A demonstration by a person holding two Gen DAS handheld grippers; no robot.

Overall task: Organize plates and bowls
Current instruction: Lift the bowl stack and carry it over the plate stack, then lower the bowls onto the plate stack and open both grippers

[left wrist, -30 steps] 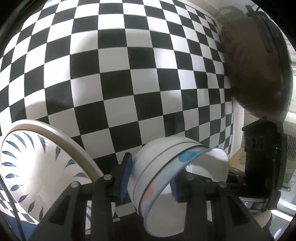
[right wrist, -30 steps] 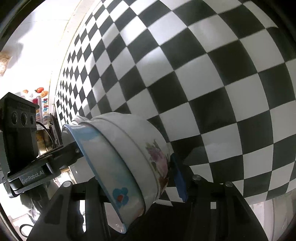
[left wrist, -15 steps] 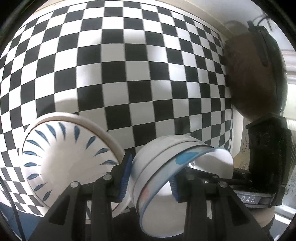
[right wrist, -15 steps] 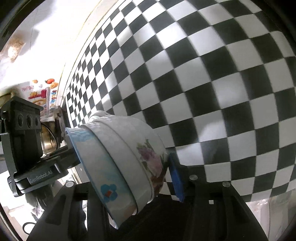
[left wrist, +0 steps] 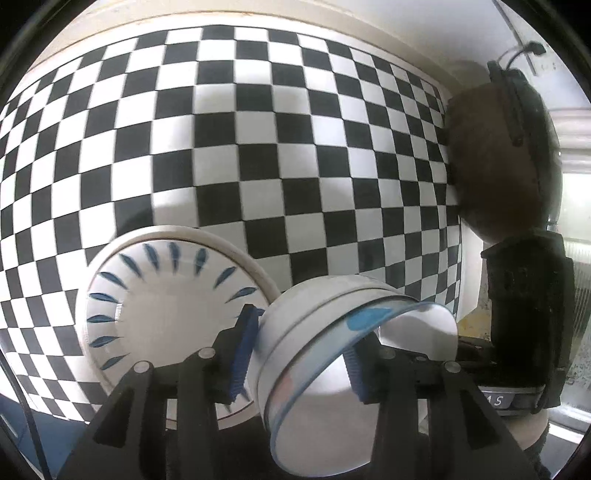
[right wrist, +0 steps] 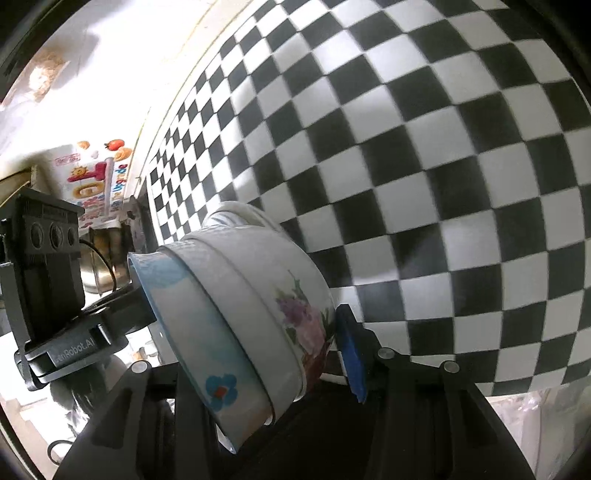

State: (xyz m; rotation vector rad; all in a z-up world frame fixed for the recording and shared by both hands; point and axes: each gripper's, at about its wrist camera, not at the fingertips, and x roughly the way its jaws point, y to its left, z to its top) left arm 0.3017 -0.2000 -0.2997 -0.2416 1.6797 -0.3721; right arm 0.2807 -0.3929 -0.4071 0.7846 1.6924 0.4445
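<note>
Left wrist: checkered tabletop, white wall.

Black-and-white checkered tablecloth, white plate with blue dashes, white floral bowl, blue-flowered bowl

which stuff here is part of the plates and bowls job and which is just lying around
Part of the job:
- bowl stack, held between both tongs, left and right; the left jaws are opening
- plate on the checked cloth

Just lying about:
- dark round thing at the cloth's edge
- fruit-print box
- metal pot
</note>
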